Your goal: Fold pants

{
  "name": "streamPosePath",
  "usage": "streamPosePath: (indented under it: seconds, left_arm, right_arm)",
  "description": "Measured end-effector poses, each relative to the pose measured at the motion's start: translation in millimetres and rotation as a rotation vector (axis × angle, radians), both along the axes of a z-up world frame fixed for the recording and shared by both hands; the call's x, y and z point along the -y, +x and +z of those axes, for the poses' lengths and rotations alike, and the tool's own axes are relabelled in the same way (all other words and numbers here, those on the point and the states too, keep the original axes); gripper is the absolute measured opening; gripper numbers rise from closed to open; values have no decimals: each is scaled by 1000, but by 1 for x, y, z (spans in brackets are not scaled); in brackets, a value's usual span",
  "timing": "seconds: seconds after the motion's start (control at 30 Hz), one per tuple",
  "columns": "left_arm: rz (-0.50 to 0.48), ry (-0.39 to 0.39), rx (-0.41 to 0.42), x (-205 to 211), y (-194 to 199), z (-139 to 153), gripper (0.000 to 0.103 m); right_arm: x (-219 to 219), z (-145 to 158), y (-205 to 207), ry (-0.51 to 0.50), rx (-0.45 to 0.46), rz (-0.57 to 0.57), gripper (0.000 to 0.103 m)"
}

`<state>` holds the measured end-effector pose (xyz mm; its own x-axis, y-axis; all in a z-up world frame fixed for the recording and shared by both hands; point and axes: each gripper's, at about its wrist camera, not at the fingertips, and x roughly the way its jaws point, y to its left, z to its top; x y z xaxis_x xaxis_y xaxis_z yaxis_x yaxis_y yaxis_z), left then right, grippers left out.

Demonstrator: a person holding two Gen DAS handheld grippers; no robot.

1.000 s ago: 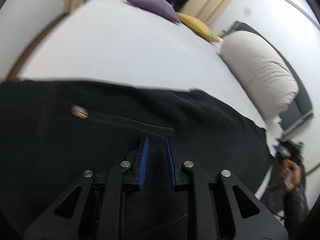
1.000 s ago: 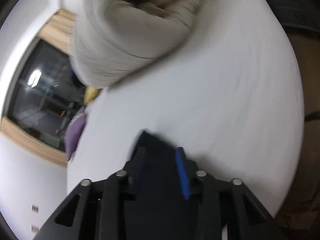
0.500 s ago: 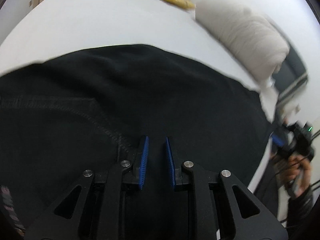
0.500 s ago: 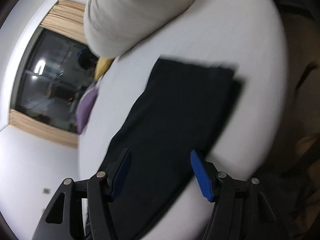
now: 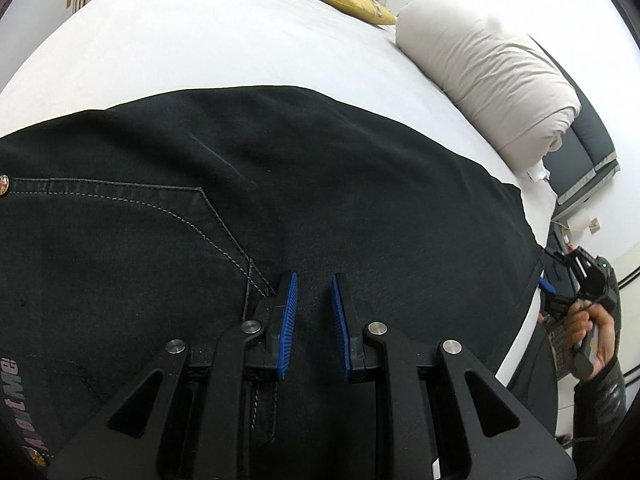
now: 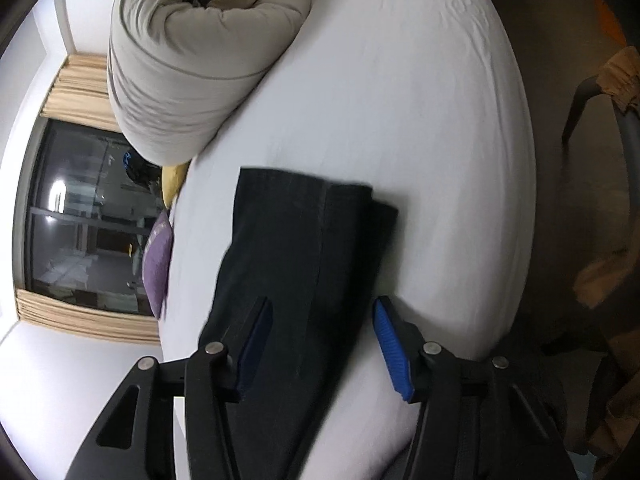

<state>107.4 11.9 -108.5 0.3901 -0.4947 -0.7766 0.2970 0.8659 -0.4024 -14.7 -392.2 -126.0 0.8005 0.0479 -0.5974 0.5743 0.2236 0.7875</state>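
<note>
**Right claw has let go of the leg end; pants laid out lengthwise on the bed**

Right claw [image 6: 320, 340]: the jaws stand wide and are closing slightly. The leg lies under and between them, but neither pad presses on the cloth. A second ago this claw was narrow and sat right over the dark cloth end. It has since opened and drawn back, and the hems [image 6: 304, 184] now lie flat on the bed [image 6: 420, 120], clear of the pads. Judgement: the leg end has been set down and released.

Left claw [image 5: 312, 320]: nearly closed, with only a narrow gap between the pads, and its width has not changed over the last second. It sits low over the pants [image 5: 320, 184] beside the corner of the pocket [image 5: 140, 220]. Black cloth shows through the gap, but I cannot tell whether any is pinched. Its view has shifted from the waist seam to the pocket and has now settled.

Location: the pants lie spread along the near edge of the bed, well apart from the rolled duvet [image 5: 480, 60].

Orientation: the long axis runs from the waist at the left claw to the hems at the right claw. The button [image 5: 3, 186] at the left edge of the left view marks the waist end. In the right view the hems point away from the claw, toward the duvet. Two layers show there, the lower hem peeping out at one side, so the legs appear stacked but not quite flush.

Judgement: the layout is done. A crosswise fold, hems to waist, is likely next, and the offset hem may need squaring first.
</note>
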Motion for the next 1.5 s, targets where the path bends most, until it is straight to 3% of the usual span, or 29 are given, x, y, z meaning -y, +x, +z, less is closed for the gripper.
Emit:
streamPosePath:
  seconds: [0.23,0.37,0.43,0.6,0.73,1.03,1.13,1.3,1.43,1.5]
  left_arm:
    - [1,-7,0,1,-1,-4,17]
    - [3,-16,-6,7,4,-6,17]
    - [5,-26,-11,3,5,-6,17]
    - [8,-49,-21,-5,7,-8,17]
    - [10,-54,-24,-8,8,-8,17]
    - [16,-66,-29,-14,10,-6,17]
    - [18,-73,-33,-16,10,-7,17]
    - [23,-85,-33,-20,11,-6,17]
    - [33,-99,-36,-24,10,-3,17]
    - [49,-116,-48,-29,10,-2,17]
  right_arm:
    - [18,-2,4,6,68,-34,56]
    - [21,-9,6,43,141,-52,50]
    - [23,-13,5,61,181,-67,45]
    - [32,-23,1,90,224,-89,20]
    - [33,-27,-1,107,251,-94,11]
    - [33,-15,15,34,162,-46,5]
    - [28,1,22,-38,118,-12,5]
    - [-1,53,46,-254,76,106,5]
    - [-76,103,78,-534,47,317,5]
    - [-143,122,95,-730,35,486,5]
